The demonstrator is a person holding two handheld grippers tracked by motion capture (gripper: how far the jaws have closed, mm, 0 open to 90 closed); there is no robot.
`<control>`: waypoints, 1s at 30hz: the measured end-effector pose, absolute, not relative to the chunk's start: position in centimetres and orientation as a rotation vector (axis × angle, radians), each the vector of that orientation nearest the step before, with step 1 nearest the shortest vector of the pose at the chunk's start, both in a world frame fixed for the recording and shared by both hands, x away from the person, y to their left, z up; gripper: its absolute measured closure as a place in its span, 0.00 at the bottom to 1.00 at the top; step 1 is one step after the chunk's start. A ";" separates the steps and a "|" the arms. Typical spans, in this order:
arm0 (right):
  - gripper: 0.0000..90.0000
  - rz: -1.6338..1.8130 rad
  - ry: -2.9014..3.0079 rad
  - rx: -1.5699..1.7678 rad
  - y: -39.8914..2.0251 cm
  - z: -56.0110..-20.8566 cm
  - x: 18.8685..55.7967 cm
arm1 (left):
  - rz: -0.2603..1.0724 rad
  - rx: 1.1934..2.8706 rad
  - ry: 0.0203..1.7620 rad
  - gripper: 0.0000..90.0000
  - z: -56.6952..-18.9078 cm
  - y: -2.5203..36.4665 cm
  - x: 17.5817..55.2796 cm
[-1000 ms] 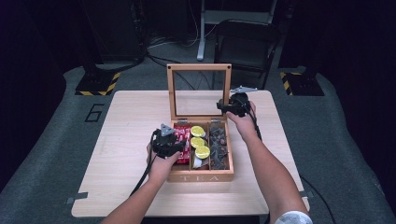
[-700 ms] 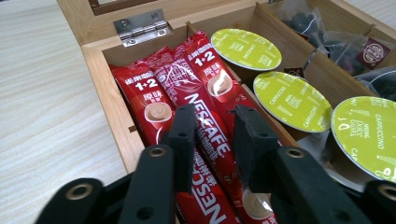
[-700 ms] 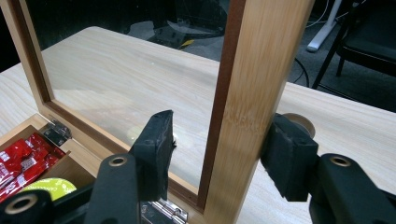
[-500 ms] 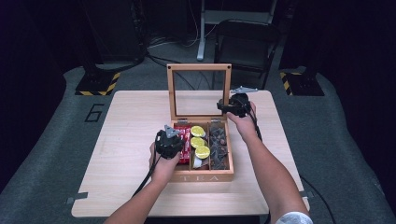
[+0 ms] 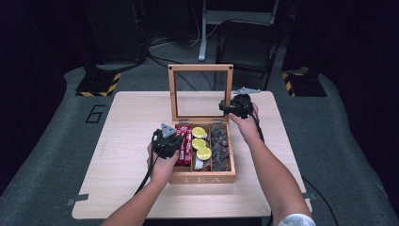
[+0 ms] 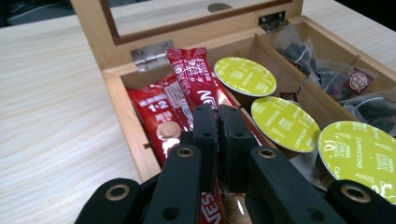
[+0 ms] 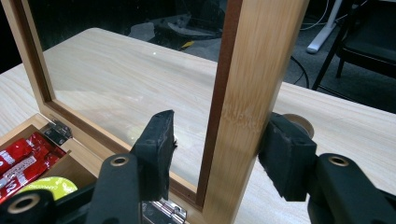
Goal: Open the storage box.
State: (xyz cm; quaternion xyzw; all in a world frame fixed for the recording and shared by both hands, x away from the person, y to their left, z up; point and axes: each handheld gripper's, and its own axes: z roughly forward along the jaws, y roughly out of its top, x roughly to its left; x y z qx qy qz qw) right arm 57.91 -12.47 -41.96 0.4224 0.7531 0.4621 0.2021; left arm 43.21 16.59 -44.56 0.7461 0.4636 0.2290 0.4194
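Observation:
A wooden tea box (image 5: 202, 179) sits mid-table with its glass lid (image 5: 201, 68) upright. My left gripper (image 5: 180, 143) reaches into the left compartment. Its jaws have just been closing, and its pads (image 6: 206, 128) now meet on a red coffee sachet (image 6: 191, 70) that runs on beneath them. My right gripper (image 5: 230, 106) holds the lid's right frame post (image 7: 252, 70). One of its pads (image 7: 285, 149) is against the post's outer side and the other lies on the glass side. Green capsules (image 6: 245, 76) fill the middle compartment and dark tea bags (image 6: 345, 81) the right one.
Bare tabletop (image 5: 127, 141) lies left of the box and a narrower strip (image 5: 277, 141) to its right. More red sachets (image 6: 156, 109) lie beside the pinched one. A chair (image 5: 249, 42) and a hazard-striped block (image 5: 96, 85) stand on the floor behind the table.
The left gripper's jaws have closed over the red sachets, and that hand has barely shifted. The right hand and the lid have kept still.

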 end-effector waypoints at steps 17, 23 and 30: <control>0.52 1.306 2.092 1.177 -12.7 -41.6 57.7 | 0.622 1.771 1.228 0.96 -41.9 22.3 42.8; 0.52 1.299 2.094 1.178 -12.7 -41.5 57.7 | 0.625 1.756 1.283 0.96 -42.6 25.1 42.8; 0.52 1.295 2.092 1.173 -12.7 -41.4 57.7 | 0.637 1.750 1.334 0.96 -43.0 27.6 43.0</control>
